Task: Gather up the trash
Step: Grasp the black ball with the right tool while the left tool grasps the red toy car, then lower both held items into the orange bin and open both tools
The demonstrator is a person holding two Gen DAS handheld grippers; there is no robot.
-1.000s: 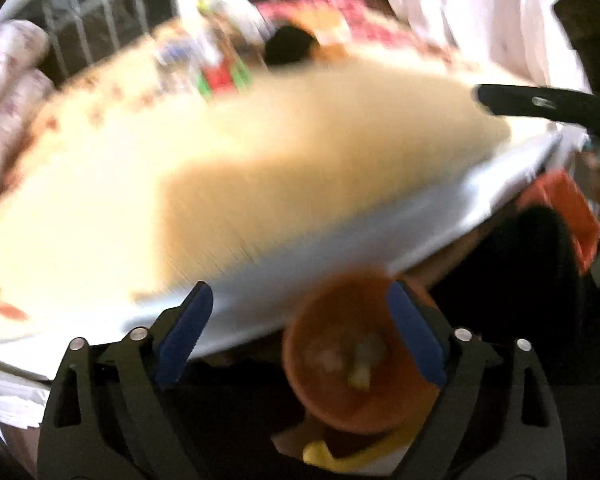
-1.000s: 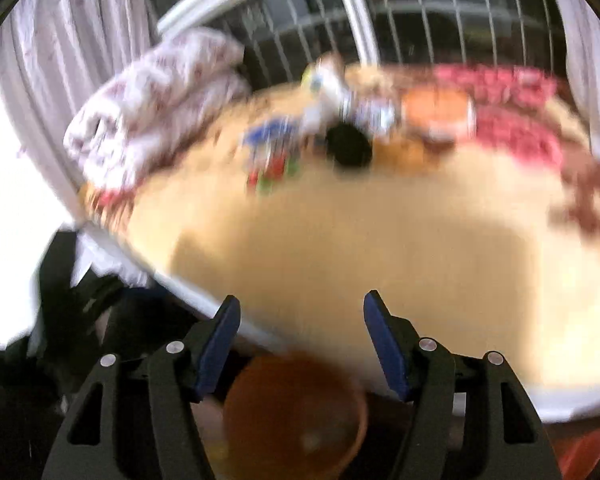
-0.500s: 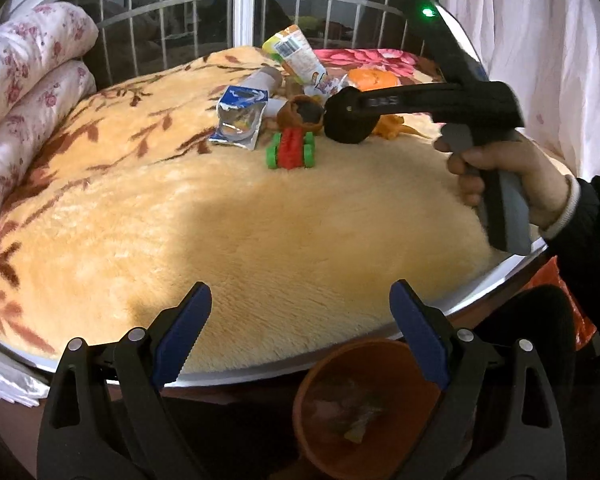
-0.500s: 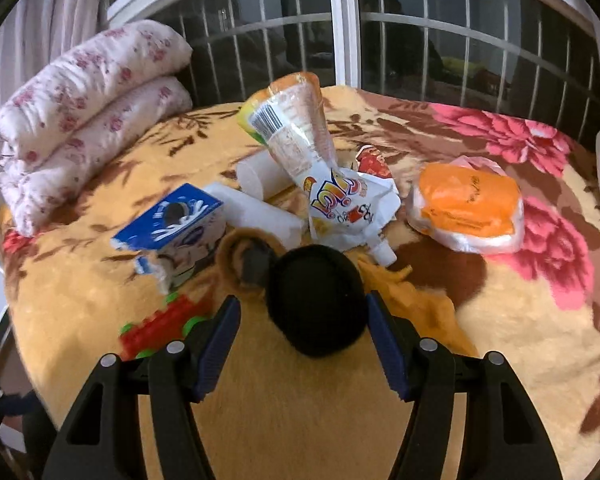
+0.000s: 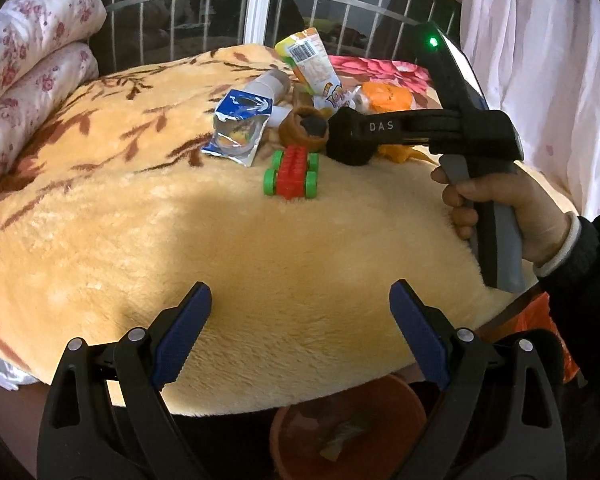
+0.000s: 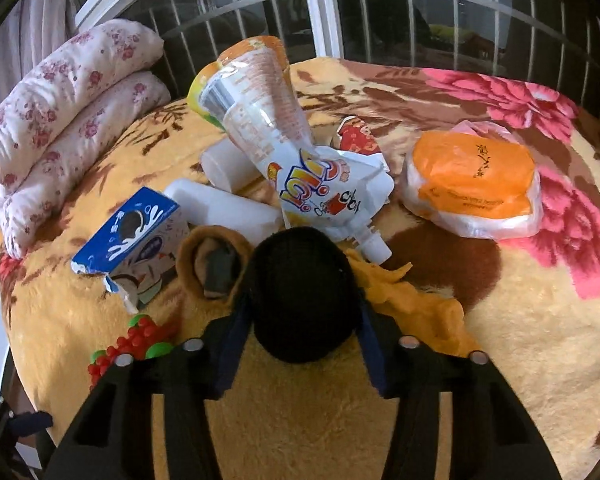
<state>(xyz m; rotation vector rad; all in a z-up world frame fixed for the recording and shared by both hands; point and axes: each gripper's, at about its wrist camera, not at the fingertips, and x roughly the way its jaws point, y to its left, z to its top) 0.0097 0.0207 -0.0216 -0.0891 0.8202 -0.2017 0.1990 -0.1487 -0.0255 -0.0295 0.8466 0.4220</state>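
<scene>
Right gripper (image 6: 304, 312) newly clamped on black ball (image 6: 302, 292), left gripper (image 5: 300, 328) wide over blanket edge (image 5: 260, 396).

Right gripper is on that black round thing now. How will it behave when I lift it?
The black round thing looks soft and fuzzy, so it will probably squash between the right gripper's blue pads and hold without slipping. It seems light. Rounded as it is, it may roll across the plush blanket if released.

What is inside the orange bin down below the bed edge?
Inside the orange bin, the left wrist view shows a small pale crumpled scrap. The left hand-held gripper covers the bin's sides, so anything there is hidden.
</scene>
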